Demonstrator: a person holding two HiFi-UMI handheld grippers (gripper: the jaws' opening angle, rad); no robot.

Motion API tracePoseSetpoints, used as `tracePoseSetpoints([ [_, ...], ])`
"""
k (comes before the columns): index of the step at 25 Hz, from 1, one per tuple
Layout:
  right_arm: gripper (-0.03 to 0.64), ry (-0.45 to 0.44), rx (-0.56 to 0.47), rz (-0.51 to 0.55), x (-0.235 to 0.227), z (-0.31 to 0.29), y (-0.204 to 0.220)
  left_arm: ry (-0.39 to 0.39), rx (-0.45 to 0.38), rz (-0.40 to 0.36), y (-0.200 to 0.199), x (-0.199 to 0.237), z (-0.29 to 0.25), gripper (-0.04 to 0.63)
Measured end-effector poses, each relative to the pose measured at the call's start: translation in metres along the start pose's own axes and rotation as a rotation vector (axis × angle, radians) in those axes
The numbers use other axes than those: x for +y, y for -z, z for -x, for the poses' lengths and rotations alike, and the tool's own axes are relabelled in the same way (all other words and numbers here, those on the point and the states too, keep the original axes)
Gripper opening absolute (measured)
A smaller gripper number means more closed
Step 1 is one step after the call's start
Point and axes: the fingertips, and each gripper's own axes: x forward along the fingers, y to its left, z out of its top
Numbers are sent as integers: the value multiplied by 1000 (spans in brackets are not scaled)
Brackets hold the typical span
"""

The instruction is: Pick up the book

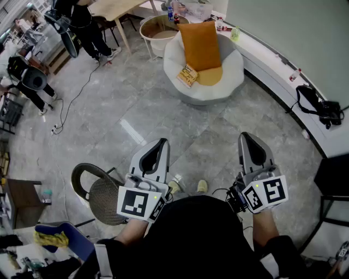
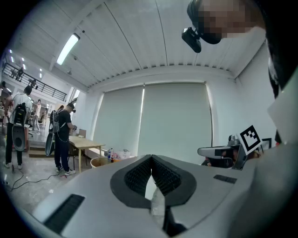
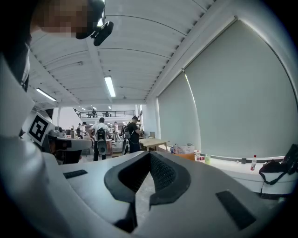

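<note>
The book (image 1: 187, 75), small with a yellow patterned cover, lies on the seat of a white round armchair (image 1: 229, 76), beside an orange cushion (image 1: 200, 44), far ahead across the grey floor. Both grippers are held close to my body, pointing level toward the chair and well short of it. The left gripper (image 1: 162, 143) is shut with nothing in it; in the left gripper view its ribbed pads (image 2: 139, 174) meet at the tip. The right gripper (image 1: 246, 136) is shut and empty too, its pads (image 3: 160, 172) touching in the right gripper view. Neither gripper view shows the book.
A wicker chair (image 1: 101, 193) stands close at my left. A white ledge (image 1: 283, 71) curves along the right wall, carrying a black bag (image 1: 319, 106). Behind the armchair are a round tub (image 1: 158, 30) and a wooden table (image 1: 117, 8). People stand at the far left; a cable (image 1: 71, 101) crosses the floor.
</note>
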Motion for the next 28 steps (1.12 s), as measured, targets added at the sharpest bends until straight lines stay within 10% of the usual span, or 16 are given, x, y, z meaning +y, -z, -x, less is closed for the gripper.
tracePoseSetpoints([
  [28,11,-72,-51,-108,-45,52,19,-68,-10,-63,-11,-69,8,12],
])
